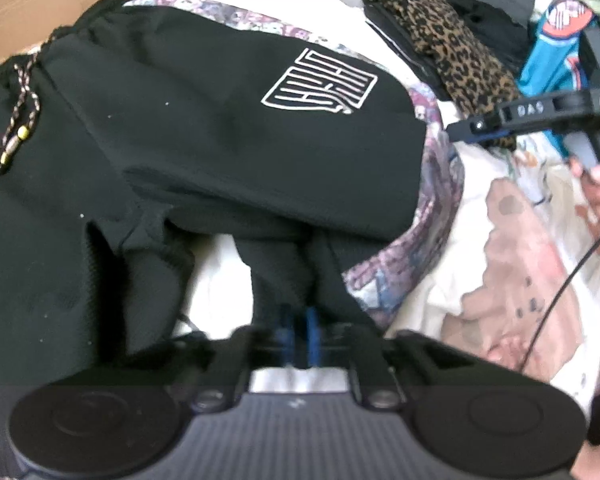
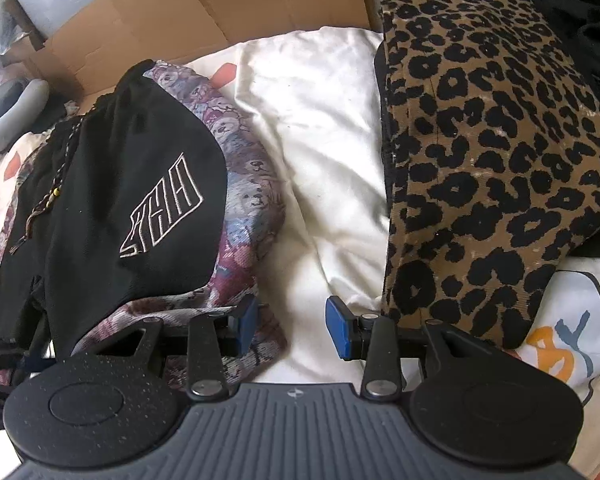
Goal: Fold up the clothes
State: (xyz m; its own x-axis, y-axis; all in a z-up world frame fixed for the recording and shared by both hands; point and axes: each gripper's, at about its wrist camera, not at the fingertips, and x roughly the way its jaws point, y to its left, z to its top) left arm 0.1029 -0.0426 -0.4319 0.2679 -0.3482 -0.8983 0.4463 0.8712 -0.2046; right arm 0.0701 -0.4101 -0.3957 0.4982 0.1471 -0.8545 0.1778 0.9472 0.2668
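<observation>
Meanwhile, the left gripper (image 1: 300,320) is pinching a fold of the black shorts (image 1: 204,128), which are lying across the centre-left of the frame on a patterned cloth (image 1: 440,168); the right gripper (image 2: 290,326) is hovering spread and empty over the white sheet (image 2: 320,128), beside the leopard-print garment (image 2: 492,140).

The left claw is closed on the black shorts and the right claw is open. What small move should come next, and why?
Probably bring the right claw, which is open and holds nothing, onto the near hem of the black shorts. The left claw already pinches black fabric, so a second grip on the other side would let both hands lift and fold the shorts evenly over the patterned cloth beneath.
</observation>
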